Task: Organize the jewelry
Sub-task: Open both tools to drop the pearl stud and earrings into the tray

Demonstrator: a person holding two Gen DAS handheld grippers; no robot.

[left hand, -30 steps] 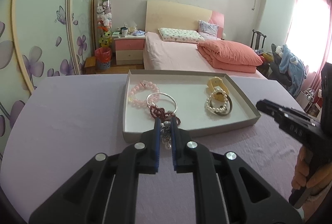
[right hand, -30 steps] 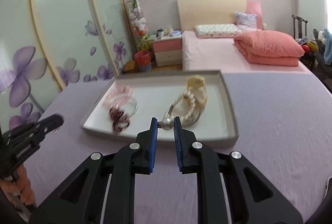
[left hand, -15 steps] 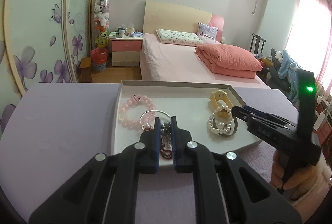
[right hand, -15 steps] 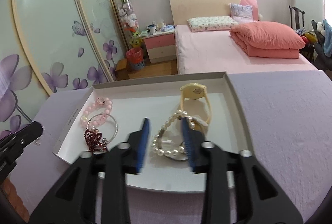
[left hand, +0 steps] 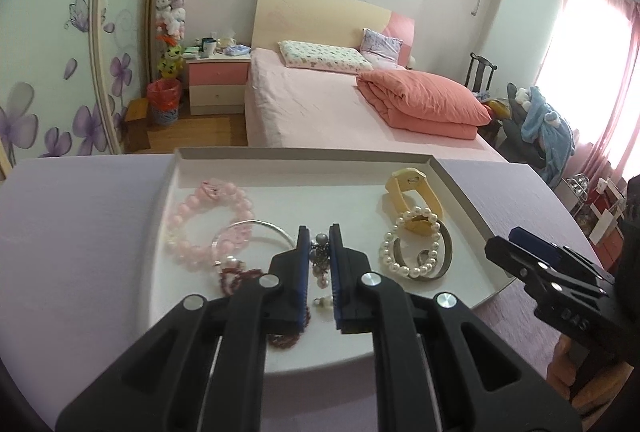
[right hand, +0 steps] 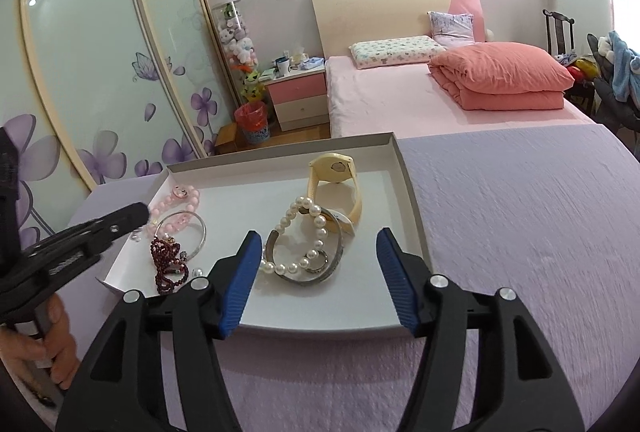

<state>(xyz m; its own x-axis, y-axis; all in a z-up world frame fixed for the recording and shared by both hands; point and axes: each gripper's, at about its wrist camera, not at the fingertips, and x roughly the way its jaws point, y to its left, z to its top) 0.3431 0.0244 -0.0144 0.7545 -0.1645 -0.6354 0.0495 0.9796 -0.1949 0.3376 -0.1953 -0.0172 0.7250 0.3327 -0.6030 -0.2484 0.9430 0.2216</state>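
Note:
A white tray (left hand: pixel 280 160) (right hand: pixel 416 232) on the lilac table holds a pink bead bracelet (left hand: pixel 208 220) (right hand: pixel 176 198), a silver bangle (left hand: pixel 256 232) (right hand: pixel 192 228), a dark red bead strand (right hand: pixel 168 264), a pearl bracelet (left hand: pixel 416 244) (right hand: pixel 304 232) over a metal bangle, and a cream watch (left hand: pixel 412 188) (right hand: pixel 336 184). My left gripper (left hand: pixel 319 236) is shut on a grey bead-and-pearl earring (left hand: pixel 319 256) over the tray. My right gripper (right hand: pixel 320 244) is open and empty above the tray's near edge; it shows at right in the left view (left hand: pixel 520 244).
The lilac tablecloth (right hand: pixel 520 232) stretches right of the tray. Behind the table are a pink bed (right hand: pixel 440 92), a nightstand (right hand: pixel 296 96), a red bin (right hand: pixel 250 120) and floral wardrobe doors (right hand: pixel 100 72).
My right gripper has opened and let go of the pearl piece it held. My left gripper has moved forward over the tray with the earring in it.

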